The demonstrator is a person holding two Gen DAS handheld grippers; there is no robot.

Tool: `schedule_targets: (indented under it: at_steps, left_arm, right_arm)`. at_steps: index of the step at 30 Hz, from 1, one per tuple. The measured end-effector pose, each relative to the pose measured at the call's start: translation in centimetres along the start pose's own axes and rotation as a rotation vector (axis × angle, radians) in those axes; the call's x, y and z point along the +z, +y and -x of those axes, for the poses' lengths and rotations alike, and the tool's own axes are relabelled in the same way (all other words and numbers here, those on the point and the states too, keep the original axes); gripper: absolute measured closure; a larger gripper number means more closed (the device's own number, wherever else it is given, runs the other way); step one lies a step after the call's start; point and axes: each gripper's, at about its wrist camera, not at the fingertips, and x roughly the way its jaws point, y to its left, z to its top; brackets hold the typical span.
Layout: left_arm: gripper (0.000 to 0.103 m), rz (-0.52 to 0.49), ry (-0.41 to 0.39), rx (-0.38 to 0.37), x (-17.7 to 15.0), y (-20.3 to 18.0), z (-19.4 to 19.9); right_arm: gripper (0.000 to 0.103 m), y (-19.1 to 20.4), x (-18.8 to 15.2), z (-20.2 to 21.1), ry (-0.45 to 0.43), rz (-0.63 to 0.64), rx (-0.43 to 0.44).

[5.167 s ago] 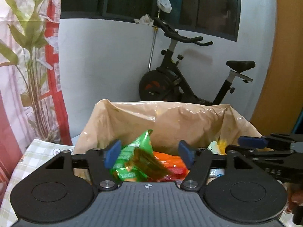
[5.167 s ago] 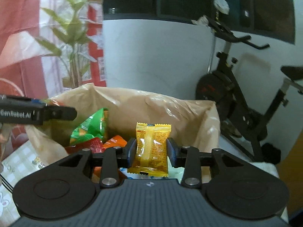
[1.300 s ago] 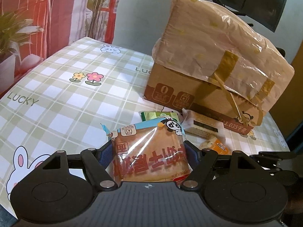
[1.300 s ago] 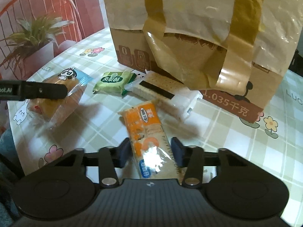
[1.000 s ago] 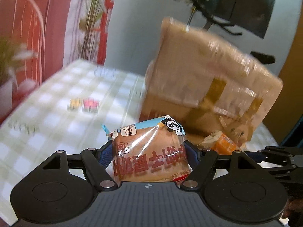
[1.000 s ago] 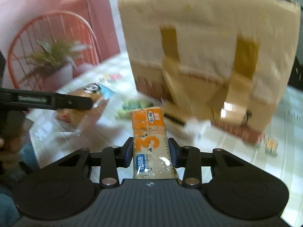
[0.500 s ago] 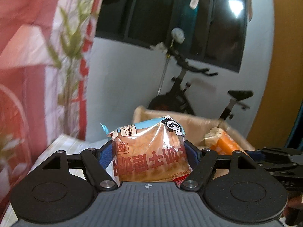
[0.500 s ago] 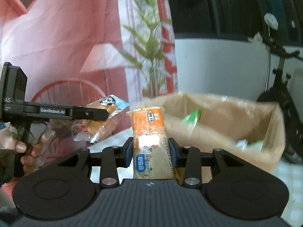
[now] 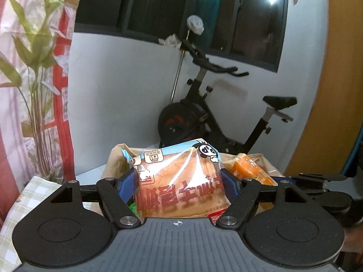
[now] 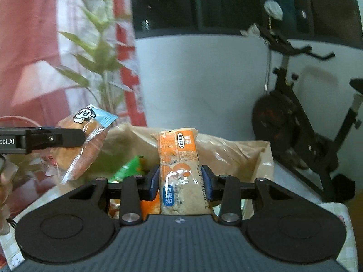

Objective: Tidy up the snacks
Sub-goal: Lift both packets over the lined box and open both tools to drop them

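Observation:
My left gripper (image 9: 177, 184) is shut on a clear bread packet with a panda logo (image 9: 179, 181) and holds it up over the near rim of the plastic-lined cardboard box (image 9: 118, 156). The packet also shows in the right wrist view (image 10: 78, 145), at the left. My right gripper (image 10: 180, 179) is shut on an orange biscuit packet (image 10: 179, 165), held upright above the open box (image 10: 238, 151). That packet shows in the left wrist view (image 9: 251, 170), at the right. A green snack bag (image 10: 129, 166) lies inside the box.
A black exercise bike (image 9: 204, 113) stands against the white wall behind the box. A potted plant (image 9: 34, 79) and a red-and-white curtain are at the left. The checked tablecloth (image 9: 25, 195) shows at the table's left edge.
Both grippers have lifted their packets from the table up to the box's open top. In the last half second they moved closer over the opening.

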Motion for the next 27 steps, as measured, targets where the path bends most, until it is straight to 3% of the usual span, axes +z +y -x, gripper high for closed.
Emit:
schedule_targets:
  at_steps: [5, 12, 17, 27]
  left_arm:
    - [0.025, -0.023, 0.043, 0.032, 0.0, 0.1, -2.8]
    - [0.023, 0.011, 0.099, 0.031, -0.1, 0.7, -4.2]
    - [0.014, -0.008, 0.069, 0.06, 0.5, 0.6, -2.8]
    - [0.014, -0.087, 0.011, 0.079, 0.9, 0.3, 2.6]
  right_arm:
    - [0.063, -0.4, 0.1, -2.7, 0.048, -0.011, -0.025]
    - [0.062, -1.6, 0.0, -2.9, 0.061, -0.038, -0.027]
    - [0.054, -1.6, 0.1, -2.1, 0.046, -0.065, -0.051]
    - [0.048, 0.7, 0.3, 1.3, 0.006, -0.048, -0.042]
